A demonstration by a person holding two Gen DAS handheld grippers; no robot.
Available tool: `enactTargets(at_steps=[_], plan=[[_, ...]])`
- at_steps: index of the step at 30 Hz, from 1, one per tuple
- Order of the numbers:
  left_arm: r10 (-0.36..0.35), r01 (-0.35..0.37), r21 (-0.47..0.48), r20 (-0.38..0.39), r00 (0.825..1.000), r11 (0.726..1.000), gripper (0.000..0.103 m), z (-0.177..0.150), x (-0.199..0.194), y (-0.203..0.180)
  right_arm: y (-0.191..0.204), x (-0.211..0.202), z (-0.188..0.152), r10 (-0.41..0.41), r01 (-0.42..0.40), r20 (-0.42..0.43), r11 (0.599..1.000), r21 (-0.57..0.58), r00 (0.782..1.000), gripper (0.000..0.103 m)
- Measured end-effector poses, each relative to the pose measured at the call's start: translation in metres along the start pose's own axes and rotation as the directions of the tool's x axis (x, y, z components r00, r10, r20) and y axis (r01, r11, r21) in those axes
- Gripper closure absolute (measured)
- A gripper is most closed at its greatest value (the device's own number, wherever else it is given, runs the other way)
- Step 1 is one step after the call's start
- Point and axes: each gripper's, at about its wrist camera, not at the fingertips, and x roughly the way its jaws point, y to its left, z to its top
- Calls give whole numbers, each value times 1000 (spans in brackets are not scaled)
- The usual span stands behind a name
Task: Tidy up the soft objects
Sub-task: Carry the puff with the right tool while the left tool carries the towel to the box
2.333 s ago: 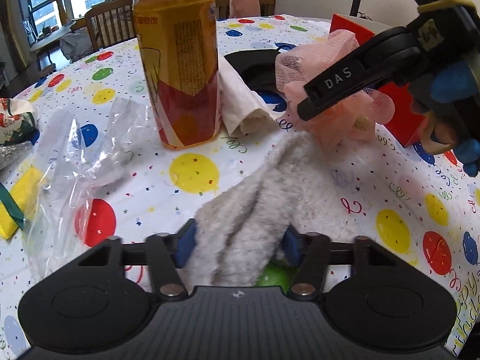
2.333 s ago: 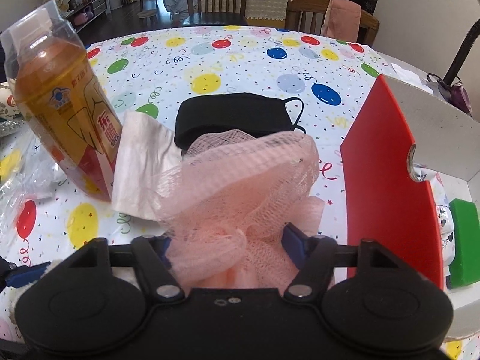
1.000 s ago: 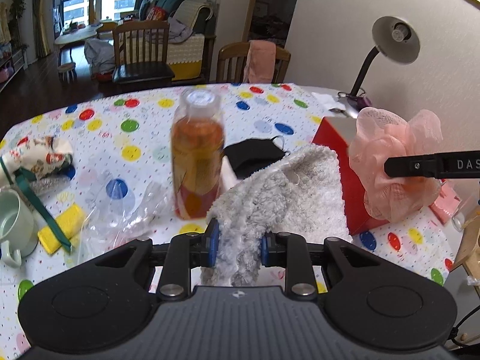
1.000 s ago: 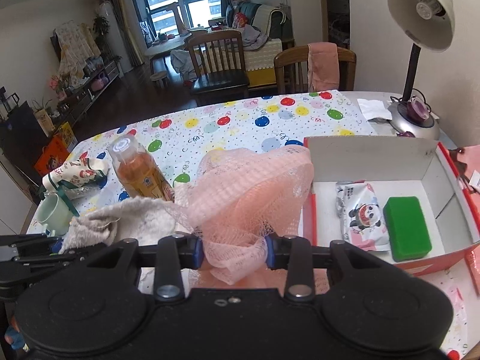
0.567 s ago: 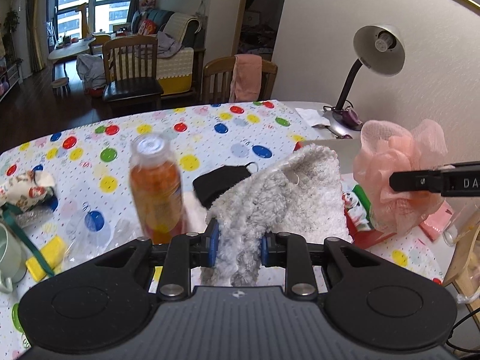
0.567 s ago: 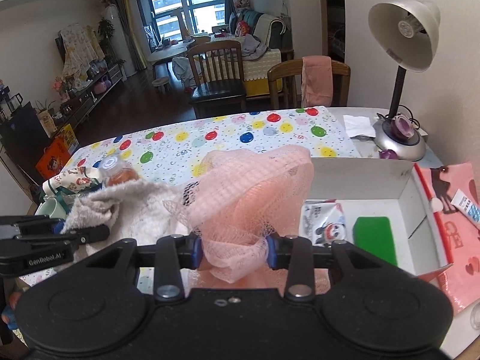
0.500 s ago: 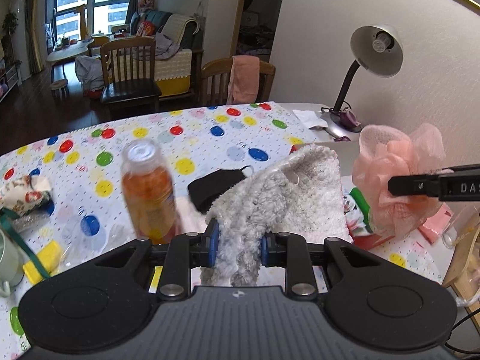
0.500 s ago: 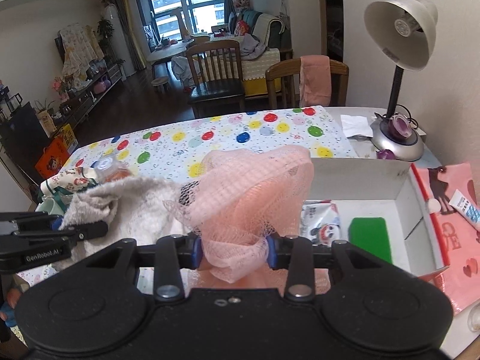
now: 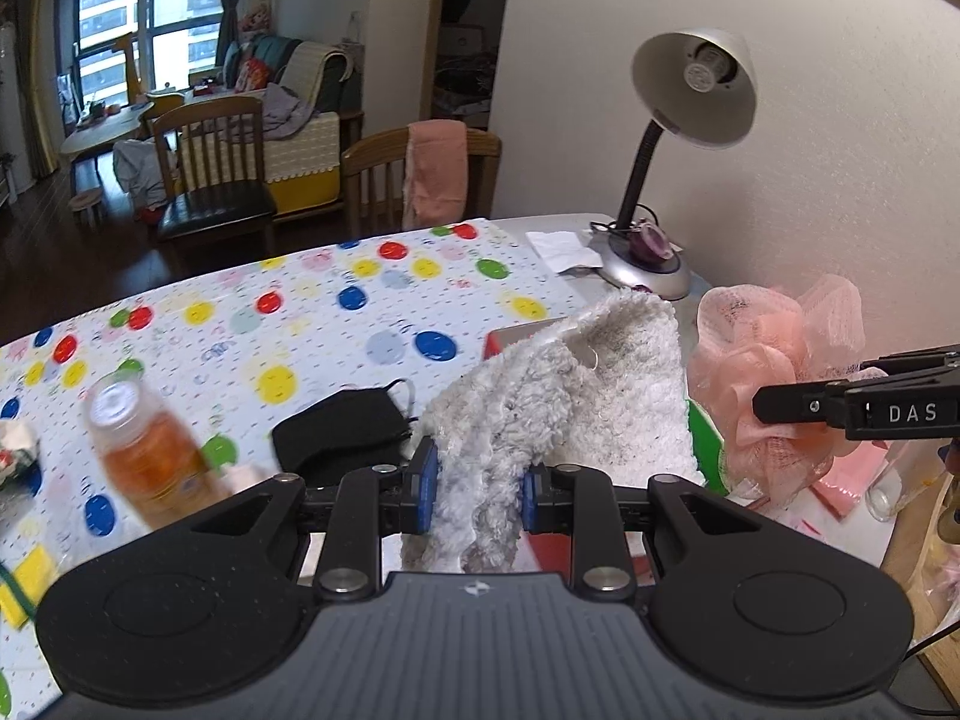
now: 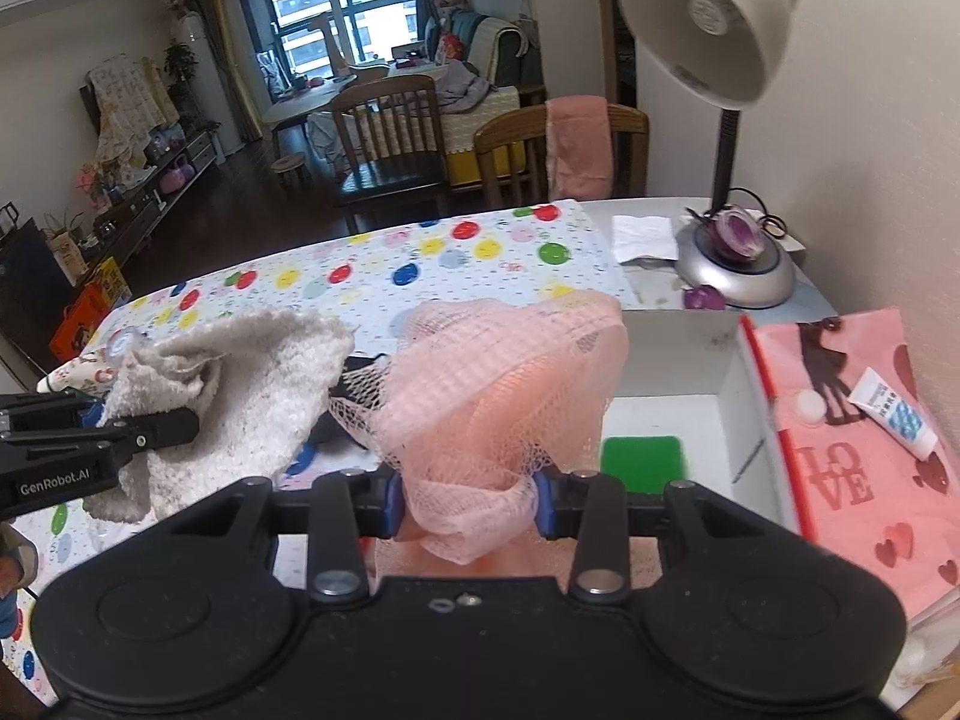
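My left gripper (image 9: 478,489) is shut on a fluffy white-grey towel (image 9: 576,396) and holds it in the air above the table. The towel also shows in the right wrist view (image 10: 240,384). My right gripper (image 10: 465,498) is shut on a pink mesh bath pouf (image 10: 498,384), held up over the near edge of the red box with a white inside (image 10: 690,360). The pouf also shows at the right of the left wrist view (image 9: 774,360). A black face mask (image 9: 342,426) lies on the balloon-print tablecloth (image 9: 336,312).
A green sponge (image 10: 642,465) lies in the box. An orange drink bottle (image 9: 147,456) stands at the left. A desk lamp (image 10: 720,90) stands at the far right by the wall. A pink LOVE bag (image 10: 858,450) with a small tube (image 10: 894,414) lies right of the box.
Both grippers have lifted their loads off the table and swung right, toward the box. The bottle and mask have slid left in the left wrist view.
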Motion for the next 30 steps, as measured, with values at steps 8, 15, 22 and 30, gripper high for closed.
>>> enactTargets(at_steps=[8,15,22,30], plan=[[-1,2,29,-35,999,1000,78,13,41,-35,-48,5,1,-32,32,-14,999,27,999,64],[10,-5,55,-82,997,998,78,21,78,-60,-91,18,1,-59,62,-39,995,73,998,64],[11,-1,93,-110,994,996,78,35,118,-87,-115,39,-3,-83,89,-65,993,82,994,63],[24,-1,131,-173,985,991,78,38,169,-111,-113,70,-8,-105,106,-97,994,0,990,63]])
